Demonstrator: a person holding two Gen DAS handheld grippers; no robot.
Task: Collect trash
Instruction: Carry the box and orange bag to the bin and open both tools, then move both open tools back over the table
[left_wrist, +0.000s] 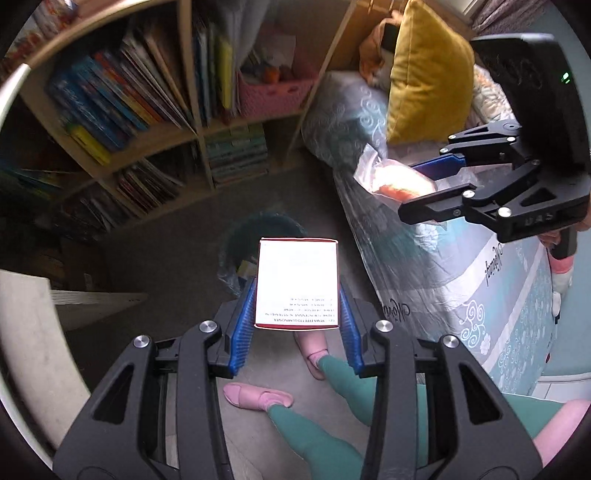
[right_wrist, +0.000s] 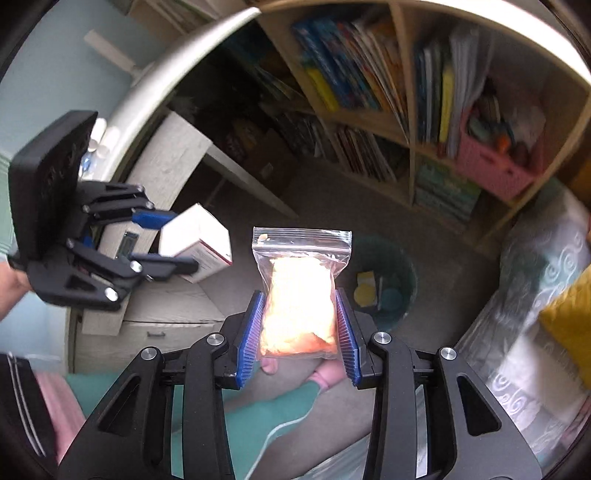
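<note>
My left gripper is shut on a white carton with a red edge and small print, held upright above the floor. In the right wrist view the same gripper and carton hang at the left. My right gripper is shut on a clear zip bag of pale orange stuff. From the left wrist view that gripper and bag sit at the upper right, over the bed. A dark green trash bin lined with plastic stands on the floor beyond both grippers, partly hidden behind the carton.
A wooden bookshelf full of books and a pink basket stands behind the bin. A bed with a patterned cover and a yellow pillow lies to the right. A pale desk stands at left. A person's feet in pink shoes are below.
</note>
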